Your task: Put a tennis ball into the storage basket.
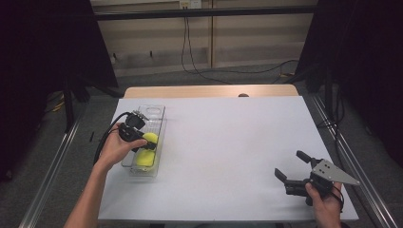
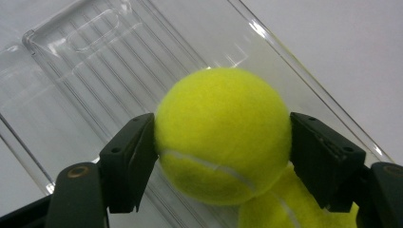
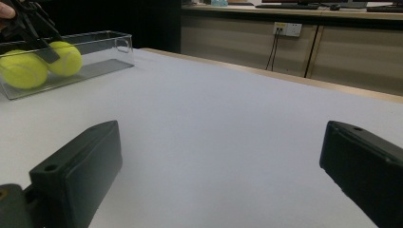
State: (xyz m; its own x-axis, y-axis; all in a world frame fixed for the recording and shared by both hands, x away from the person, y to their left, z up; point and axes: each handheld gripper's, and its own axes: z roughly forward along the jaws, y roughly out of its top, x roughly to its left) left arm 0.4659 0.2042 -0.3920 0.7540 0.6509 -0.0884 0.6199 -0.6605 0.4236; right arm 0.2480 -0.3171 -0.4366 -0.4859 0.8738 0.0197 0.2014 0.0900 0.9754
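Risk: you lift tennis ball (image 2: 222, 135) carelessly, it clips clear tray (image 1: 154, 113) wall, tips light tray or knocks ball loose. Fuzzy round felt may roll in the grip if your hold slackens.

Left gripper (image 1: 142, 142) jaws pinch ball at its widest, one pad each side, inside tray. Second ball (image 2: 290, 206) touches gripped one, nearer you in tray; may get nudged.

Right gripper (image 1: 293, 168) jaws spread, nothing between, well apart from tray, over white counter (image 1: 228, 152).
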